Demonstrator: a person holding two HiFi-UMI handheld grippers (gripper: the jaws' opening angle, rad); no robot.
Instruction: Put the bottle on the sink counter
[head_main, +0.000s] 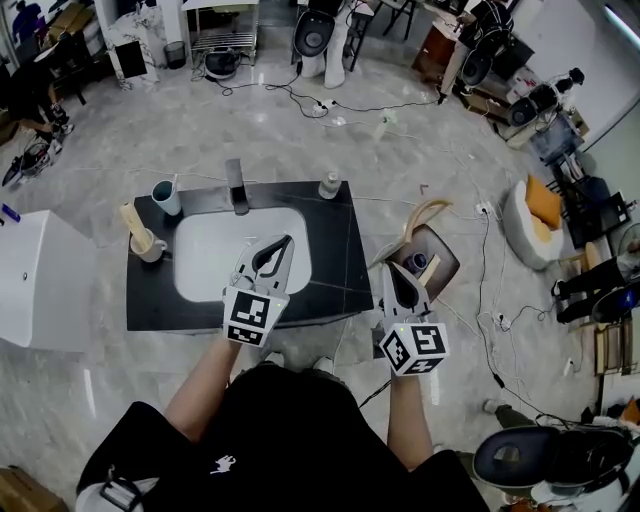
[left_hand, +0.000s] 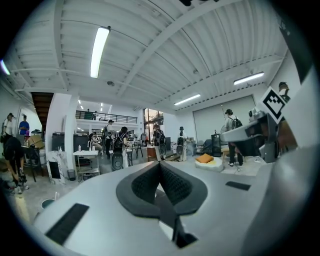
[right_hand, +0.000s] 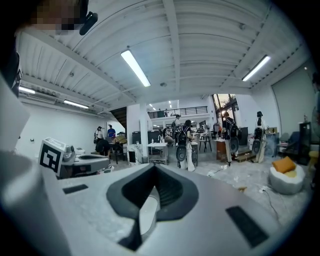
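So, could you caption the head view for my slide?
Both tools shut and empty: left tool over the white basin, right tool beside the black sink counter.

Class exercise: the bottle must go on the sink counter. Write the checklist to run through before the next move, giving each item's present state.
1. Right gripper free: shut, nothing between the jaws - ok.
2. Its jaws open for a grasp: not ok.
3. Left gripper free: shut, empty - ok.
4. Bare sink counter right of the basin: ok.
5. Round-topped item in the basket beside the counter is the bottle: cannot tell.
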